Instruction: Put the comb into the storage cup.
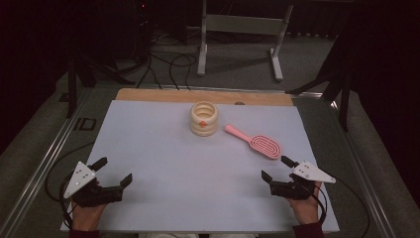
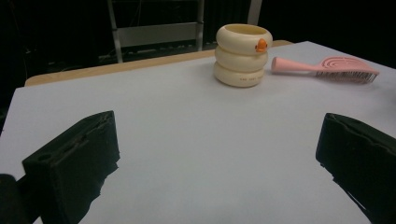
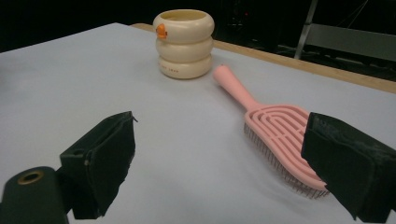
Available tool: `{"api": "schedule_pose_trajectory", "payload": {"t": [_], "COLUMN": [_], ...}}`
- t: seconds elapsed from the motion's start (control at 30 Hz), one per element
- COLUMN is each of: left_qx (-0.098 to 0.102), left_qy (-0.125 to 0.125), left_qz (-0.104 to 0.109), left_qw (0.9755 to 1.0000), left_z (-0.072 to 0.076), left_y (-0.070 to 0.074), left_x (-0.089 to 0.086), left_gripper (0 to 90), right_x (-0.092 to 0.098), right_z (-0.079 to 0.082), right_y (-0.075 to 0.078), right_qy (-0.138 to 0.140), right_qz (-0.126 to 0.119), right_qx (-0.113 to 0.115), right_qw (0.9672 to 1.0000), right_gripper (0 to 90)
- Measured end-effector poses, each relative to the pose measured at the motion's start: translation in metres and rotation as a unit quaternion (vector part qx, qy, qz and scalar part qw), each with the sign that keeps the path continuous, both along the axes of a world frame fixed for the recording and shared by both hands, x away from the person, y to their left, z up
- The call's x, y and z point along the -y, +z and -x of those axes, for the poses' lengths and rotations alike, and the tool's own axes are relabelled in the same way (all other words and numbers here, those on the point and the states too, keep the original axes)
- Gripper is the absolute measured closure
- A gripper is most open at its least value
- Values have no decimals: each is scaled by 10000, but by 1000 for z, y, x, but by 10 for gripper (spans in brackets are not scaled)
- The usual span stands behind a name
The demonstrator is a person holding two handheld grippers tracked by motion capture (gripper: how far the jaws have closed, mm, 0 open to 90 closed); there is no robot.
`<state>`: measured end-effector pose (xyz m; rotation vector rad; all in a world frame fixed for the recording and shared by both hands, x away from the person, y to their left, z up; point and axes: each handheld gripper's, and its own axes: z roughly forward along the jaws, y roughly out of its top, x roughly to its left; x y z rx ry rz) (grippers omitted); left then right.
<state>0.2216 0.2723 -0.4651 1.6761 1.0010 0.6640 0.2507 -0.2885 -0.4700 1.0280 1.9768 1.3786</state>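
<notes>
A cream ringed cup [image 1: 204, 119] with a small orange mark stands upright at the far middle of the white mat [image 1: 163, 163]; it also appears in the gripper views [image 2: 243, 55] [image 3: 184, 43]. A pink hairbrush [image 1: 256, 139] lies bristles down just right of the cup, handle toward it [image 2: 327, 68] [image 3: 266, 116]. My left gripper [image 1: 116, 171] rests open at the near left, nothing between its jaws [image 2: 219, 154]. My right gripper [image 1: 277, 168] rests open at the near right, just short of the brush head [image 3: 219, 158].
The mat covers a wooden tabletop [image 1: 163, 94] set in a metal frame [image 1: 44, 158]. Beyond the far edge stand a grey metal stand [image 1: 237, 29] and loose cables [image 1: 168, 64] on the floor. A hand [image 1: 304, 208] holds each gripper at the near edge.
</notes>
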Motion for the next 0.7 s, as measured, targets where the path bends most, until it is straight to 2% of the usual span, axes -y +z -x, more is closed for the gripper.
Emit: {"api": "schedule_pose_trajectory", "payload": {"t": [0.33,0.47,0.7], "left_qx": [-16,-21,-16], "left_qy": [38,60,74], "left_qz": [-17,1,28], "left_qw": [10000,10000,10000], "left_z": [2,3,3], "left_y": [-1,-2,-3], "left_x": [-1,0,-1], "left_gripper": [0,0,0], "right_x": [-5,-6,-12], "right_z": [-3,-5,-8], "right_y": [-2,1,5], "right_qy": [77,86,83], "right_qz": [35,-56,34], "right_qx": [-60,-111,-142], "right_qw": [9999,9999,9999], "right_gripper": [99,99,100]}}
